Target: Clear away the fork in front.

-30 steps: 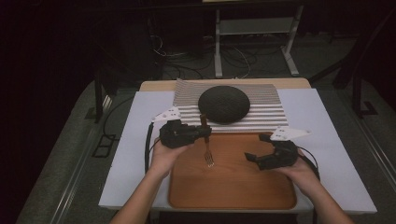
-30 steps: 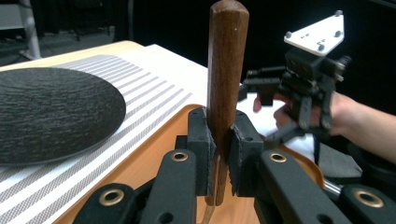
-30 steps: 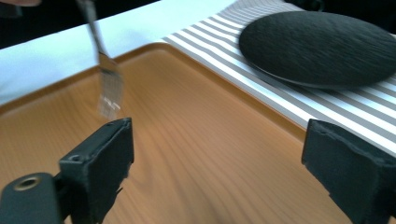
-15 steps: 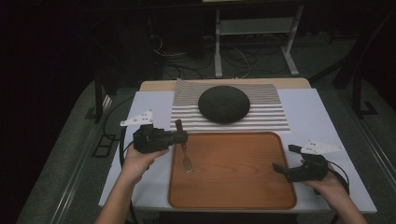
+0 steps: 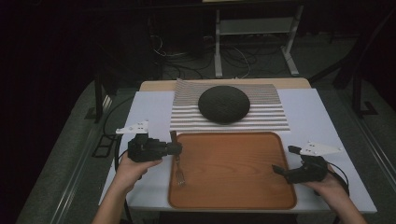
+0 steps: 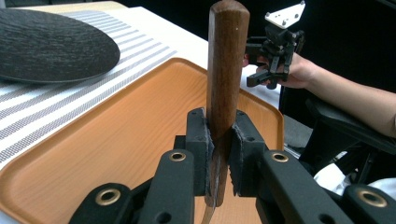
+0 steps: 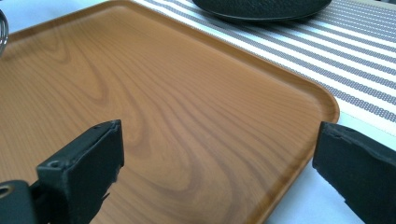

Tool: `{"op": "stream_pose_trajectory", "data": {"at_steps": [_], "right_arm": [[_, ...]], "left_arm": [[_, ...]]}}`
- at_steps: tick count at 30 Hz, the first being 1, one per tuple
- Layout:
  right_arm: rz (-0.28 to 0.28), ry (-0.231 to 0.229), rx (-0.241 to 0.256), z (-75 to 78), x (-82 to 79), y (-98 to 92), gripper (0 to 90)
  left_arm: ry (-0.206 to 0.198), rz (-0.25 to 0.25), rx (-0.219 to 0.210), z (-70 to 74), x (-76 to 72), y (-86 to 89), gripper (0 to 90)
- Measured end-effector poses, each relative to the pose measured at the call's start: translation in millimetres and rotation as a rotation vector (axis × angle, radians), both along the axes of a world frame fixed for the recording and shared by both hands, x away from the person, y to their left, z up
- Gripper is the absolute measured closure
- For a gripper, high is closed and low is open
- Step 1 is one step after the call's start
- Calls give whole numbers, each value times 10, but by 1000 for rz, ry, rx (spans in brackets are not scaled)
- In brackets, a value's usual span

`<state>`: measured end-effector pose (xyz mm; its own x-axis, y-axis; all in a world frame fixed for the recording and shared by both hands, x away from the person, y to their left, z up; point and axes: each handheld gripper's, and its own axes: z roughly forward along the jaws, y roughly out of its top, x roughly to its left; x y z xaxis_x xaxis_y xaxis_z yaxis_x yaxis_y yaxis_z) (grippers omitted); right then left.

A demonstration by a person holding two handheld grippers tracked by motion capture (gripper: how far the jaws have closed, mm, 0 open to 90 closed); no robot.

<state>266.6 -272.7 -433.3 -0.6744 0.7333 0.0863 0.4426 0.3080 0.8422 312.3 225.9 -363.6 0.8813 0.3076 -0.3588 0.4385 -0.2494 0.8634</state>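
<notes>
Left tongs clamp the wooden-handled metal fork at the handle, tines touching the orange wooden tray's left edge. Right tongs gape apart, idle. Best: lower flat w/ slow release.

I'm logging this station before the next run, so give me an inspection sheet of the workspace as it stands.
Surface: white table with a striped mat at the far side.
Job's things: fork with a wooden handle, held upright with tines down at the left edge of the wooden tray.
Clutter: dark round plate on the mat; nothing else seen.
Grippers: left tongs clamped on the fork handle; right tongs open, holding nothing, at the tray's right edge.
Cables: one loops from the left tongs off the table's left edge; more lie on the floor behind.
Surroundings: dark room, a metal stand beyond the table.
</notes>
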Motion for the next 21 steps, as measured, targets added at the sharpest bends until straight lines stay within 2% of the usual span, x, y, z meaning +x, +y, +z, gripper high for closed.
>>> {"op": "stream_pose_trajectory", "data": {"at_steps": [3, 8, 11, 16, 21], "right_arm": [[1, 1, 4, 0, 7, 1, 23], [0, 1, -1, -2, 6, -2, 23], [-1, -5, 4, 5, 6, -5, 23], [3, 1, 5, 4, 16, 11, 23], [6, -1, 6, 3, 24, 25, 23]], "left_arm": [[4, 1, 20, -33, 13, -14, 792], [-1, 8, 15, -52, 25, -23, 789], [-31, 37, 47, -84, 50, -40, 774], [-49, 79, 88, -154, 118, -70, 746], [-53, 118, 106, -225, 172, -100, 728]]}}
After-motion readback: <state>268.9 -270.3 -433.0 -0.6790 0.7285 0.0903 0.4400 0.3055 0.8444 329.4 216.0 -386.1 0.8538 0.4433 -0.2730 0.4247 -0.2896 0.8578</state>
